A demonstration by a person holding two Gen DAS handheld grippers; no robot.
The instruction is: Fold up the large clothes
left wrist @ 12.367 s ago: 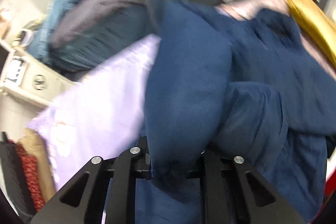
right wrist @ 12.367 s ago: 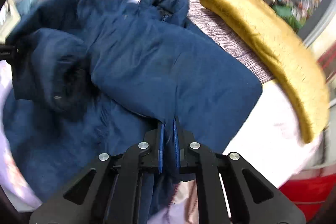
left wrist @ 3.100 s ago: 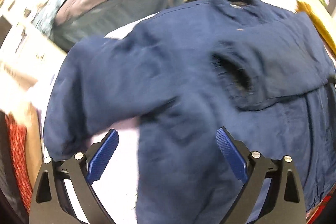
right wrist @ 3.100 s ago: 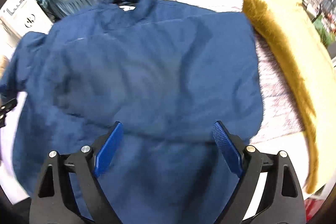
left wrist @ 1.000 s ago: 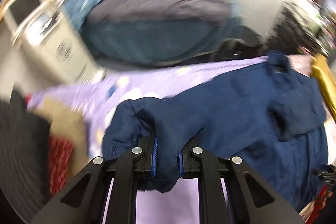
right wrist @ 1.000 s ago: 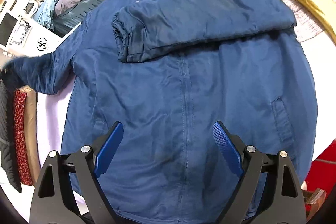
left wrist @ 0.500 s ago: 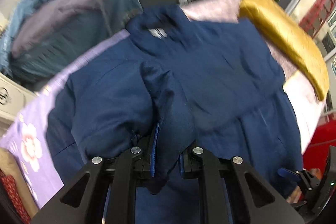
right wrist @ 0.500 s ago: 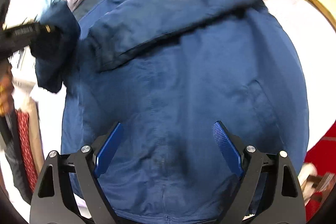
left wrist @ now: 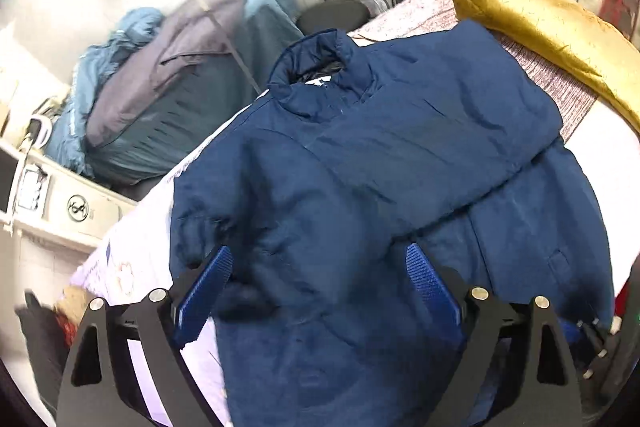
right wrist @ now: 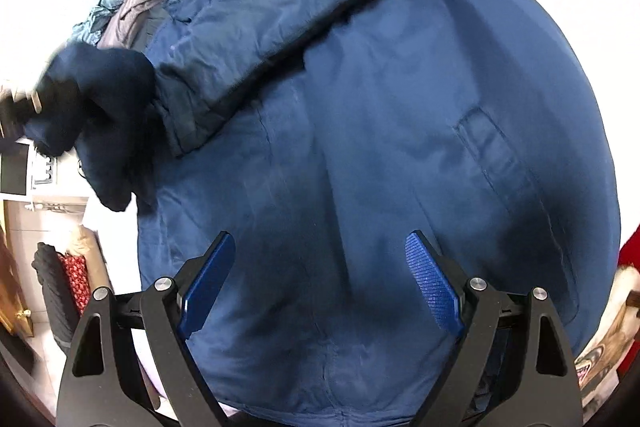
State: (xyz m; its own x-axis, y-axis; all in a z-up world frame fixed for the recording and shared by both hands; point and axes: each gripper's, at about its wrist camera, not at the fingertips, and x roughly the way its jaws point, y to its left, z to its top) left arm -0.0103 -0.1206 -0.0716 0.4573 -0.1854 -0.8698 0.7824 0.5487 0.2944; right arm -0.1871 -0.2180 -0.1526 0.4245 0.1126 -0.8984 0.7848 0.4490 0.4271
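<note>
A navy padded jacket [left wrist: 400, 155] lies front up on the bed, collar [left wrist: 316, 67] at the far end. One sleeve [right wrist: 280, 27] is folded across the chest. The other sleeve [left wrist: 224, 211] is folded inward from its shoulder and bunches up under my left gripper [left wrist: 318, 253]. That gripper's jaws are opening, wide apart, and the pads press on nothing. In the right wrist view this sleeve's cuff [right wrist: 100, 99] shows as a dark blurred lump at the left. My right gripper [right wrist: 319, 239] hovers open over the jacket's lower front near the zip, holding nothing.
A golden cushion [left wrist: 540, 23] lies along the bed's right side. A heap of blue and grey clothes [left wrist: 168, 87] sits behind the bed, with a white appliance [left wrist: 60, 203] to the left. Lilac floral sheet [left wrist: 132, 259] shows beside the jacket. Black and red fabrics [right wrist: 68, 287] hang at the left.
My left gripper carried the sleeve from the far left inward over the jacket, then opened and let it go. The right gripper stayed open and drifted lower over the jacket front.
</note>
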